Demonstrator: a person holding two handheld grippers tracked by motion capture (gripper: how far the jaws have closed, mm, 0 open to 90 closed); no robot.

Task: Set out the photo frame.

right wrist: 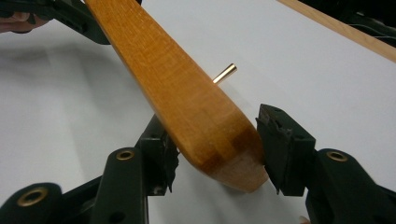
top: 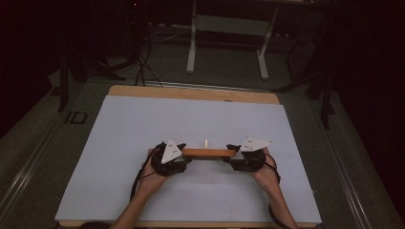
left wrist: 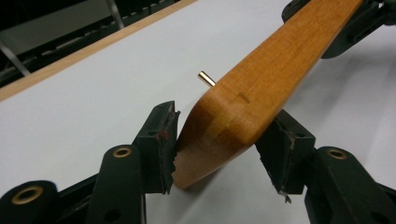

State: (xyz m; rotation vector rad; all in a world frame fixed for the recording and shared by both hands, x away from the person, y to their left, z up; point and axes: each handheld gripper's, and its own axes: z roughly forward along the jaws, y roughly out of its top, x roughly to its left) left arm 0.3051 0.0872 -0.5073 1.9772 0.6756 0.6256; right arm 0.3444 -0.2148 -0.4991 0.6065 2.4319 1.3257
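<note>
A long orange-brown wooden bar point(top: 208, 152) lies crosswise near the middle of the white sheet point(top: 191, 119), and a short brass pin point(top: 206, 142) sticks out of its far side. My left gripper point(top: 187, 153) has its jaws on either side of the bar's left end. In the left gripper view both pads press the rounded end of the bar point(left wrist: 261, 79), with the pin point(left wrist: 205, 78) beyond. My right gripper point(top: 230, 153) clamps the opposite end. In the right gripper view the bar point(right wrist: 177, 79) sits between the two pads, with the pin point(right wrist: 225, 73) behind it.
The white sheet covers a wooden tabletop whose bare edge point(top: 191, 92) shows at the far side. Beyond the table stand a white metal frame point(top: 227, 43) and cables point(top: 143, 62) on a dark floor. Both forearms enter from the bottom edge.
</note>
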